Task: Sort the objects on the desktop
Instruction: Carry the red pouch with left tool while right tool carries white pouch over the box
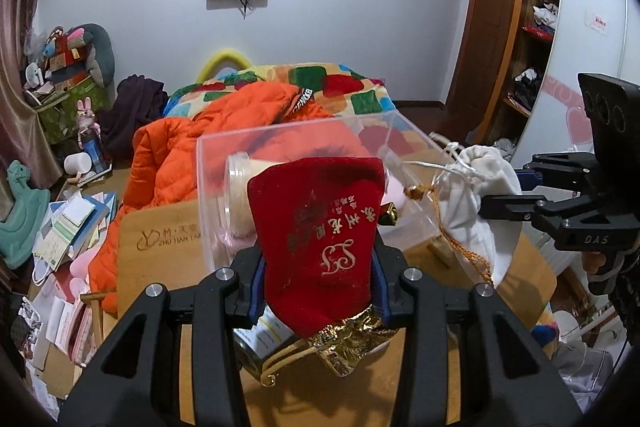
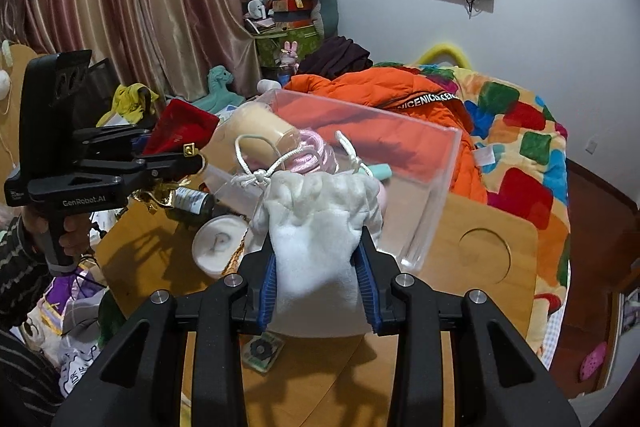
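Observation:
My left gripper (image 1: 318,267) is shut on a red velvet pouch (image 1: 316,227) with gold lettering and a gold-trimmed mouth, held up just in front of a clear plastic box (image 1: 224,155). My right gripper (image 2: 318,259) is shut on a white drawstring pouch (image 2: 316,223), held at the box's near wall (image 2: 424,211). The box stands on a wooden table (image 2: 488,259) and holds a beige jar (image 2: 256,131) and pink cord (image 2: 312,147). Each gripper shows in the other's view: the right gripper (image 1: 496,207) with the white pouch (image 1: 476,203), the left gripper (image 2: 196,157) with the red pouch (image 2: 180,125).
On the table lie a white round lid (image 2: 218,243), a small dark bottle (image 2: 196,201) and a square card (image 2: 262,351). Behind is a bed with an orange jacket (image 1: 188,155) and a colourful quilt (image 2: 516,147). Books and papers (image 1: 72,227) clutter the floor at the left.

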A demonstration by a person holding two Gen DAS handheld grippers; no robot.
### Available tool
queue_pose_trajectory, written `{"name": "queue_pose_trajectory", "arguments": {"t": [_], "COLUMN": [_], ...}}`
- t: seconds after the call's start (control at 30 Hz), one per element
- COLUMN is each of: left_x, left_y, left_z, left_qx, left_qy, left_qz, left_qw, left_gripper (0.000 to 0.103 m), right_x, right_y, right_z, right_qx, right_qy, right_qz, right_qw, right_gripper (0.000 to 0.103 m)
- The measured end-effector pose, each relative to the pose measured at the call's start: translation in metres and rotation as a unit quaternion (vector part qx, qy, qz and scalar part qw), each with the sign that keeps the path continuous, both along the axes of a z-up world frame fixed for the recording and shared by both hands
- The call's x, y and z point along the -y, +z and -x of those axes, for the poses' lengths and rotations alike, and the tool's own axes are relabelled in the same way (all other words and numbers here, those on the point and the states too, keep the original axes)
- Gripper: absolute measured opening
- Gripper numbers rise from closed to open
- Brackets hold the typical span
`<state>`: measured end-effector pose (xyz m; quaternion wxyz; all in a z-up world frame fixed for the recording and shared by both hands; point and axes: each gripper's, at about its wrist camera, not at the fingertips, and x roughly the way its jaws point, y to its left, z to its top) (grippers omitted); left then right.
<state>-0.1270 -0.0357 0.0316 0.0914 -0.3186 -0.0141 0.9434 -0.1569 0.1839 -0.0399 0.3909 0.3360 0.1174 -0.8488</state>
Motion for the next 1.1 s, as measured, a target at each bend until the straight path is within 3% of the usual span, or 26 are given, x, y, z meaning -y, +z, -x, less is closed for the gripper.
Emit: {"name": "queue_pose_trajectory", "arguments": {"t": [0.37, 0.7, 0.97, 1.07, 1.1], "left_x": [-0.006, -0.018, -0.025, -0.029, -0.029], "left_y": [0.000, -0.011, -0.022, -0.022, -0.022], "left_z": [0.015, 0.037, 0.053, 0.055, 0.056], "left_qx": [-0.003, 0.019, 0.044, 0.043, 0.044], "left_qy": [-0.012, -0.022, -0.030, -0.034, -0.034], "left_qz": [-0.009, -0.004, -0.007, -0.004, -0.003], "left_qw": [0.9999, 0.9996, 0.9986, 0.9985, 0.9984], "left_gripper": [0.041, 0.041, 0.042, 0.044, 0.046], "right_x": [0.012, 0.036, 0.052, 0.051, 0.051], "right_y": [0.020, 0.015, 0.001, -0.004, -0.005], "right_z": [-0.001, 0.016, 0.034, 0.038, 0.039], "right_qx": [-0.050, -0.141, -0.128, -0.117, -0.119], "right_qy": [0.007, -0.012, -0.007, -0.013, -0.020], "right_qz": [-0.015, -0.087, -0.110, -0.110, -0.112], "right_qw": [0.999, 0.986, 0.986, 0.987, 0.986], "right_gripper": [0.027, 0.027, 0.028, 0.043, 0.053]}}
